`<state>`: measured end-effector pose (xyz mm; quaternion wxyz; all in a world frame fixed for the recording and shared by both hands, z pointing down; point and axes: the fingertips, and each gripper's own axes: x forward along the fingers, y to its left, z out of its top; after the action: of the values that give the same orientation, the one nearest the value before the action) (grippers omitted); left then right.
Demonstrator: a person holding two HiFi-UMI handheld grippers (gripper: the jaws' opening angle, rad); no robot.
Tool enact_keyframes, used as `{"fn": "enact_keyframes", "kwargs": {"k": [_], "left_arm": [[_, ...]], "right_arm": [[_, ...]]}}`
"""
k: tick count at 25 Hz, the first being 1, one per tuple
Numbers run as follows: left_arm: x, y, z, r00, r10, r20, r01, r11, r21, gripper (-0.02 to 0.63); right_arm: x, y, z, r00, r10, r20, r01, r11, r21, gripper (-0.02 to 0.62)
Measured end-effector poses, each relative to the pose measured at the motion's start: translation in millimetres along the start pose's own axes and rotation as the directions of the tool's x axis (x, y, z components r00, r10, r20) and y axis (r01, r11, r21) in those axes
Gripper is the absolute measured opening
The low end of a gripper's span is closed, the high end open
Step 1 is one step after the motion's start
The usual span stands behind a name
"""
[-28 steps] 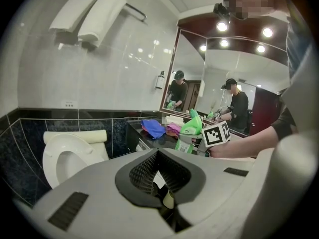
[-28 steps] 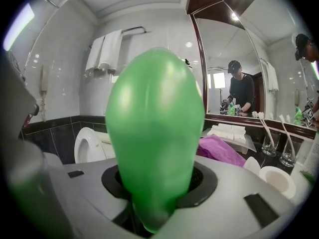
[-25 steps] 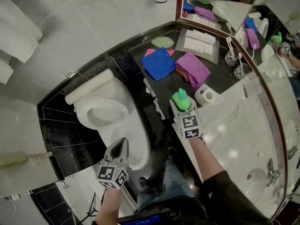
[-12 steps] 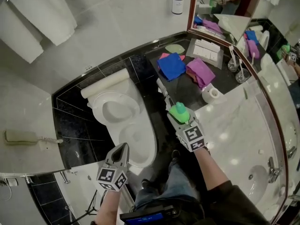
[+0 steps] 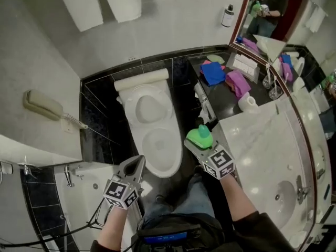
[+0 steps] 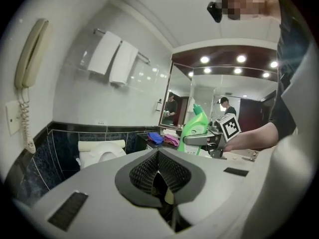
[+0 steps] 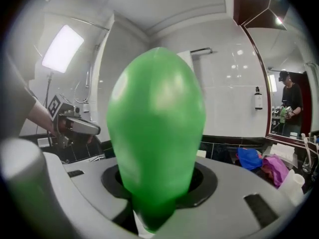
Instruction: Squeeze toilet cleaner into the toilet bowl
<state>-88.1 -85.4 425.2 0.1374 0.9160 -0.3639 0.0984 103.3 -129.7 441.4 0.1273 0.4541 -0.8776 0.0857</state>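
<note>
Firmly, right claw (image 7: 158, 203) clamps green cleaner bottle (image 7: 157, 118); left claw (image 6: 158, 158) closed.

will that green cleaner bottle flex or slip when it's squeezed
The green plastic toilet cleaner bottle likely flexes: its body looks smooth and rounded. That glossy curve could slip in the right hand-held gripper clamped on it.

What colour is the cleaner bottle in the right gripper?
Bright green plastic bottle; clearest in right gripper view.
</note>
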Motion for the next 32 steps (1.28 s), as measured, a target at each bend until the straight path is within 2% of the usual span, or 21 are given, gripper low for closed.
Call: {"fn": "enact_keyframes", "kwargs": {"k": [3, 6, 10, 16, 18, 19, 22, 25, 28, 32], "left_arm": [[-37, -6, 5, 0.999, -0.051, 0.014, 0.051, 0.998, 0.041, 0.006], [-69, -22, 13, 0.997, -0.083, -0.005, 0.083, 0.995, 0.049, 0.006], [-91, -48, 31, 0.994, -0.106, -0.001, 0.106, 0.994, 0.023, 0.006], [-106, -71, 31, 0.992, -0.126, 0.028, 0.125, 0.992, 0.028, 0.014], [-106, -88, 34, 0.985, -0.173, 0.023, 0.172, 0.985, 0.031, 0.14], [-106, -96, 37, 0.98, -0.197, 0.027, 0.195, 0.98, 0.041, 0.174], [-105, -113, 52, 0.965, -0.26, 0.037, 0.255, 0.961, 0.105, 0.223], [-102, -130, 77, 0.945, -0.326, 0.014, 0.321, 0.936, 0.145, 0.26], [-99, -141, 92, 0.921, -0.39, -0.02, 0.385, 0.898, 0.215, 0.264], [-98, -153, 107, 0.887, -0.459, -0.049, 0.452, 0.842, 0.293, 0.264]], "right_arm": [[0, 60, 9, 0.997, 0.078, -0.029, -0.079, 0.995, -0.053, 0.186], [-7, 121, 11, 0.979, 0.185, -0.08, -0.191, 0.979, -0.066, 0.186], [-21, 176, 15, 0.931, 0.338, -0.134, -0.35, 0.933, -0.08, 0.186], [-26, 218, 12, 0.862, 0.48, -0.164, -0.5, 0.859, -0.114, 0.186], [-32, 226, 10, 0.837, 0.518, -0.177, -0.541, 0.833, -0.12, 0.186], [-34, 229, 9, 0.824, 0.536, -0.185, -0.56, 0.819, -0.123, 0.186], [-42, 242, 9, 0.779, 0.591, -0.207, -0.622, 0.769, -0.147, 0.186], [-48, 254, 12, 0.733, 0.636, -0.242, -0.677, 0.715, -0.175, 0.186], [-52, 261, 17, 0.698, 0.668, -0.257, -0.715, 0.671, -0.197, 0.186], [-56, 263, 24, 0.669, 0.695, -0.264, -0.743, 0.635, -0.211, 0.186]]}}
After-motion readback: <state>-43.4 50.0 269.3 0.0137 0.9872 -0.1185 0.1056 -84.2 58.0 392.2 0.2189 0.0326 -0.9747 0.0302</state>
